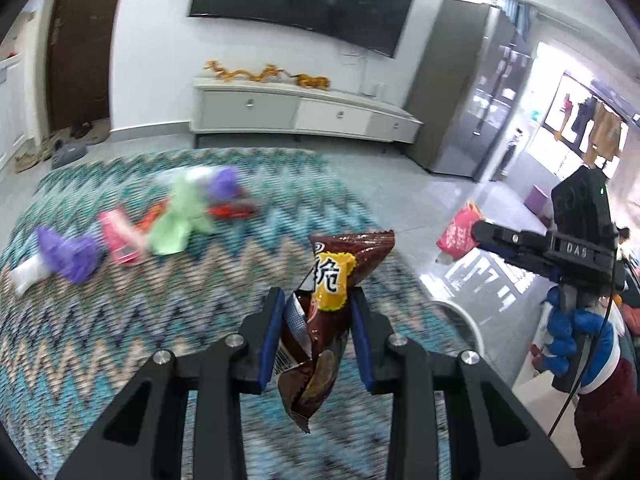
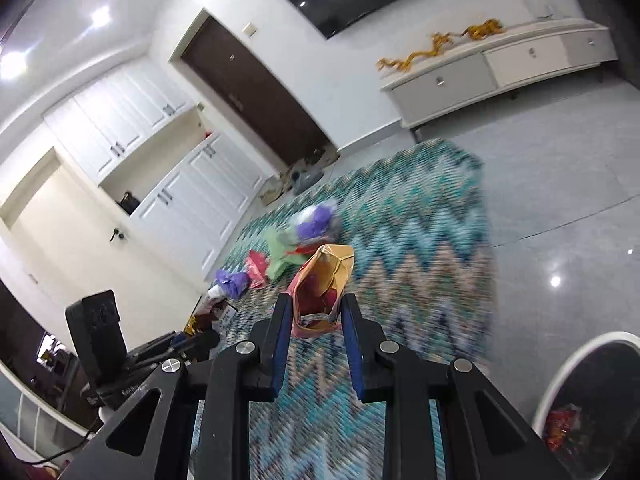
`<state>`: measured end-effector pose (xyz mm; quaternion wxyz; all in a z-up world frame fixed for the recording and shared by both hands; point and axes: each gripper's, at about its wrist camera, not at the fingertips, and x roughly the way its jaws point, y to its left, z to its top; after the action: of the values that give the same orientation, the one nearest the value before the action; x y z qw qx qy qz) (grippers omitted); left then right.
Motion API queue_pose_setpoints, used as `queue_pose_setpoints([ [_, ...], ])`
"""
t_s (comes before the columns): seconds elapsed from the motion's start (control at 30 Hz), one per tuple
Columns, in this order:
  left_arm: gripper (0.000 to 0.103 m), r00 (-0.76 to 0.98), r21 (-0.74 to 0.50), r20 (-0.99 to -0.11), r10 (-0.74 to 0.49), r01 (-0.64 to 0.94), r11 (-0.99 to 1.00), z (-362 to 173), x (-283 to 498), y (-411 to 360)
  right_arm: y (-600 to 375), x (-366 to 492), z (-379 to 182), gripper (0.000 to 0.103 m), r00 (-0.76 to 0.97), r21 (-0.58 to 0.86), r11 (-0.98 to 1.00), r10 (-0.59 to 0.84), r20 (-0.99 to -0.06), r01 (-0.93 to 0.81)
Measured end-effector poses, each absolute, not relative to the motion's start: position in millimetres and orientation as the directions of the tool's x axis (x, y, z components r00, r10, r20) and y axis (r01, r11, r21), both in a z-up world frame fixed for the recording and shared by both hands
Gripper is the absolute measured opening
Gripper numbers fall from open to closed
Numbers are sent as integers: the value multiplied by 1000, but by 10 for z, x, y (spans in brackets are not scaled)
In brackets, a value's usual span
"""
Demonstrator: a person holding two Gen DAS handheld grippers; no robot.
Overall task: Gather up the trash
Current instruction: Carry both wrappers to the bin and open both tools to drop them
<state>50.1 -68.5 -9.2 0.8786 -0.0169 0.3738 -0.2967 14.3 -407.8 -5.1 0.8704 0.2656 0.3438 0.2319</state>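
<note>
In the left wrist view my left gripper (image 1: 317,294) is shut on a crumpled brown snack wrapper (image 1: 332,276) with a yellow label, held up above the zigzag rug (image 1: 120,340). My right gripper (image 2: 317,298) is shut on a gold and pink foil wrapper (image 2: 324,280); from the left wrist view that same wrapper (image 1: 456,236) hangs at the right gripper's tip (image 1: 476,228). More trash lies blurred on the rug: purple pieces (image 1: 68,256), a pink pack (image 1: 120,240), a green piece (image 1: 180,220) and a red wrapper (image 1: 232,210).
A white-rimmed bin (image 2: 560,364) with a dark liner and red trash inside stands at the lower right, on the grey tile floor by the rug's edge. A white TV cabinet (image 1: 304,112) and a fridge (image 1: 472,92) line the far wall. A gloved hand (image 1: 568,336) holds the right gripper.
</note>
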Motion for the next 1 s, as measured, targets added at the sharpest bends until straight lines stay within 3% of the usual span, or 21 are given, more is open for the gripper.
queue_pose_setpoints([
  [0.23,31,431,-274,-649,-627,636,721,-67,403,-1700,-4968,-436,-142,24,727,561,827,406,-555,-34],
  [0.37,31,351,-278,-676,-648,693,665,-162,359,-2370,-5382,-645,-359,24,713,468,877,258,-652,112],
  [0.63,33,228,-286,-734,-640,751,595,-423,277,-3474,-5829,-680,-932,26,632,383,885,141,-762,264],
  [0.73,39,193,-301,-740,-644,761,574,-477,268,-3745,-5926,-694,-1088,28,609,364,881,117,-785,301],
  [0.83,55,180,-315,-738,-650,760,568,-495,285,-3929,-6015,-721,-1158,31,599,352,877,96,-795,327],
  [0.93,56,174,-321,-736,-654,761,563,-468,283,-4030,-6078,-789,-1162,42,598,337,877,74,-798,342],
  [1.0,56,179,-316,-733,-657,765,561,-433,266,-4063,-6102,-814,-1160,43,598,333,876,65,-799,350],
])
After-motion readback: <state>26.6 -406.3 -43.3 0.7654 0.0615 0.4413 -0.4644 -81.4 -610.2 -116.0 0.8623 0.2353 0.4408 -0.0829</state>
